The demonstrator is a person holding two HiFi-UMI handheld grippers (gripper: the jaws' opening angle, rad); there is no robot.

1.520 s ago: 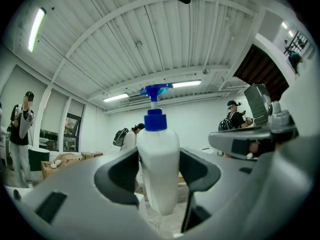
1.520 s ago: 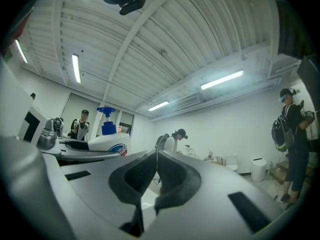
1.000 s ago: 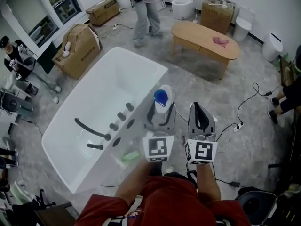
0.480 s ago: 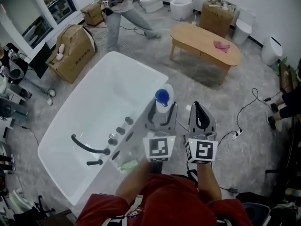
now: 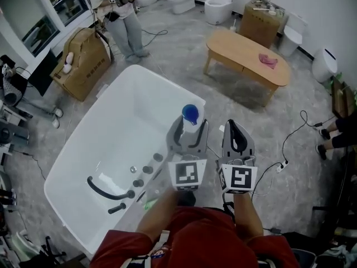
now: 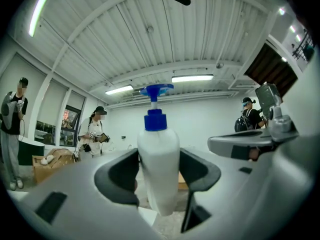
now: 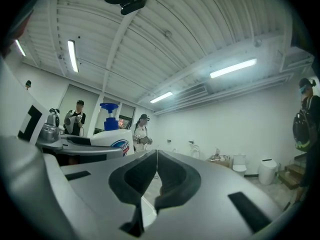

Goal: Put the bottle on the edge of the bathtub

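Since the earlier frame the bathtub [image 5: 172, 85] has come closer under the grippers, and a bystander [image 5: 124, 21] at the far side has walked left. The left gripper [image 5: 189, 132] pinches the white bottle [image 5: 191, 115] by its body, upright, probably so that it stands straight when lowered. The bottle seems to hang over the tub's right rim. The right gripper [image 5: 236, 127], just right of it, has its fingers pressed together on nothing.

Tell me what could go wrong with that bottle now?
The bottle hangs in the air, squeezed only by the left gripper's jaws; it might slip out. The bathtub's edge looks narrow and smooth, so a bottle set down crooked could tip into the tub or onto the floor.
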